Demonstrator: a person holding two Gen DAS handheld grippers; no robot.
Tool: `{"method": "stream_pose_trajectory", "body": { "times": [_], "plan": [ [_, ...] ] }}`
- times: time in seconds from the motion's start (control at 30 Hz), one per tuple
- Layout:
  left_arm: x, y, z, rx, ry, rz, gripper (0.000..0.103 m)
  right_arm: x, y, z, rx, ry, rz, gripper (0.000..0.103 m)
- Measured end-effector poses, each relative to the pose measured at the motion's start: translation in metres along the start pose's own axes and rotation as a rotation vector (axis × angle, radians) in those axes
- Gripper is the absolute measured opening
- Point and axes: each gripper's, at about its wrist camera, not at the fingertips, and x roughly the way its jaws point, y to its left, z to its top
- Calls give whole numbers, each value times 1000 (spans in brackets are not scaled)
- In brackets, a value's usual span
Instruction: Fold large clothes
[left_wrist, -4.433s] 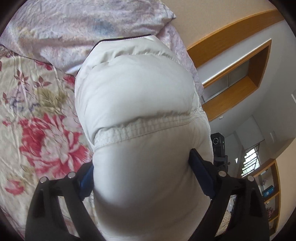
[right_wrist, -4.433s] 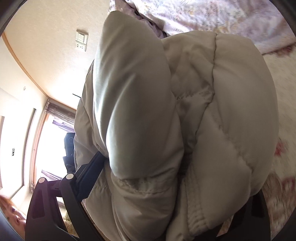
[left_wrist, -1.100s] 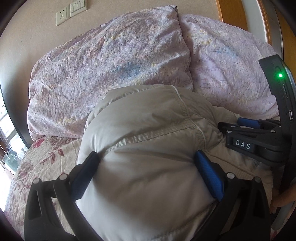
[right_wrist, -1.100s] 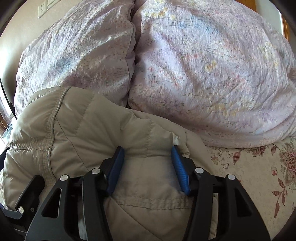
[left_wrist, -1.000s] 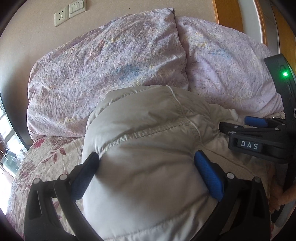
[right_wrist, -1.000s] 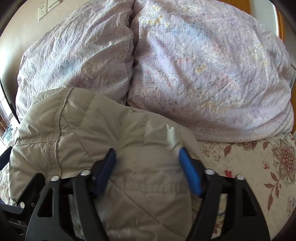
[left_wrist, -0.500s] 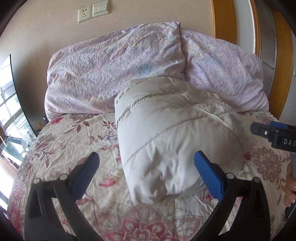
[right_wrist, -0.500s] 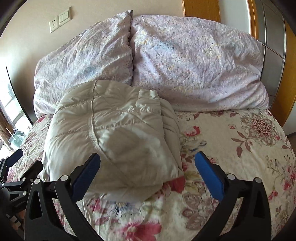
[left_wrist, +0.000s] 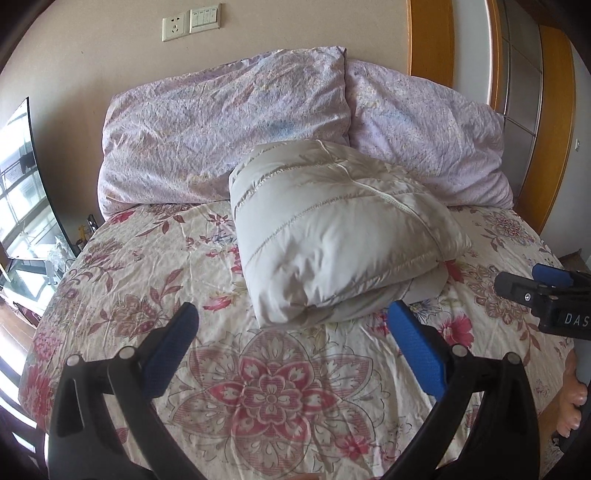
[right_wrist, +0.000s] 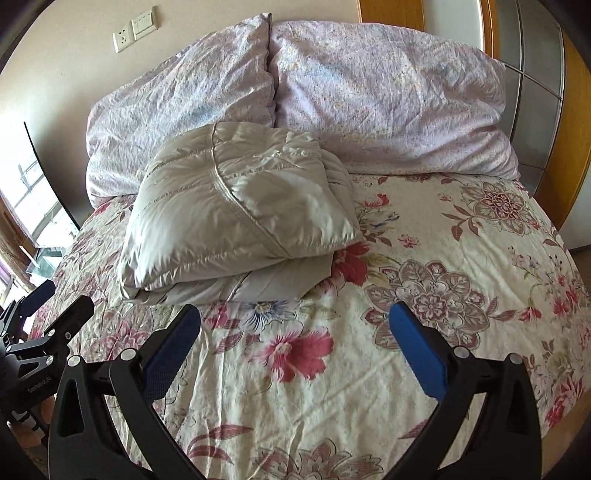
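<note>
A pale grey quilted down jacket (left_wrist: 332, 229) lies folded into a thick bundle on the floral bedsheet (left_wrist: 155, 266), its far end against the pillows. It also shows in the right wrist view (right_wrist: 236, 221), left of centre. My left gripper (left_wrist: 291, 347) is open and empty, held back from the bundle's near edge. My right gripper (right_wrist: 295, 350) is open and empty, held back and to the right of the bundle. The right gripper also shows at the right edge of the left wrist view (left_wrist: 550, 291).
Two lilac pillows (left_wrist: 229, 129) (right_wrist: 388, 96) lean against the beige wall at the head of the bed. A wooden headboard panel (left_wrist: 554, 147) stands at the right. A window (left_wrist: 18, 192) is at the left. Wall sockets (left_wrist: 192, 24) sit above the pillows.
Both grippers let go of the jacket about a second ago and have drawn back from it. The folded jacket now lies free on the bed.
</note>
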Motion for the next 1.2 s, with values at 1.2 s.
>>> {"method": "stream_pose_trajectory", "body": {
  "times": [1.2],
  "plan": [
    [-44, -4, 4, -17, 39, -106, 101, -41, 8, -17, 19, 55, 16, 102]
  ]
}}
